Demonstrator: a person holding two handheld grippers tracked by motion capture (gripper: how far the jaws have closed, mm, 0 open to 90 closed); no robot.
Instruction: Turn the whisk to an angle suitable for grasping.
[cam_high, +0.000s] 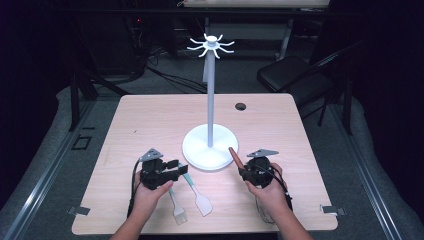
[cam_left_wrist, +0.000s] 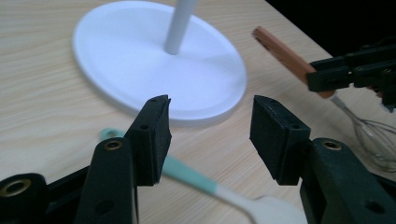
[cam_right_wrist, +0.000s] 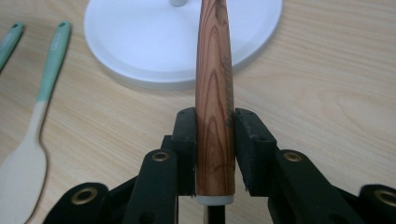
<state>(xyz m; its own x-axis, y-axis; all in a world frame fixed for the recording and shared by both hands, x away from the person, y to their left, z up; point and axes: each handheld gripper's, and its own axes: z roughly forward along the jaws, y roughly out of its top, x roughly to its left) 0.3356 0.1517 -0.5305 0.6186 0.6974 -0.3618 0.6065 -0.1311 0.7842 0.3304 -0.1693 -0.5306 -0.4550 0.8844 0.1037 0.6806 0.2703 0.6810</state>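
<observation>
A: Nearest to us we list the right gripper, matte black jaws pinching the whisk by its tapered, wood-grained handle; the handle juts toward the stand's base.

B: Its wire loops we see from the left gripper view, blurred and cut off at the edge. In the high view the hand hides them.

A: Next, the left gripper: jaws spread, nothing between the pads, held low over the table.

B: Beneath it, we enter a spatula with a mint handle and cream blade, lying flat. A second mint-handled utensil lies just beside it; we cannot make out its head.

A: Farthest, the stand: smooth white disc base, slim pole, hooks on top.
</observation>
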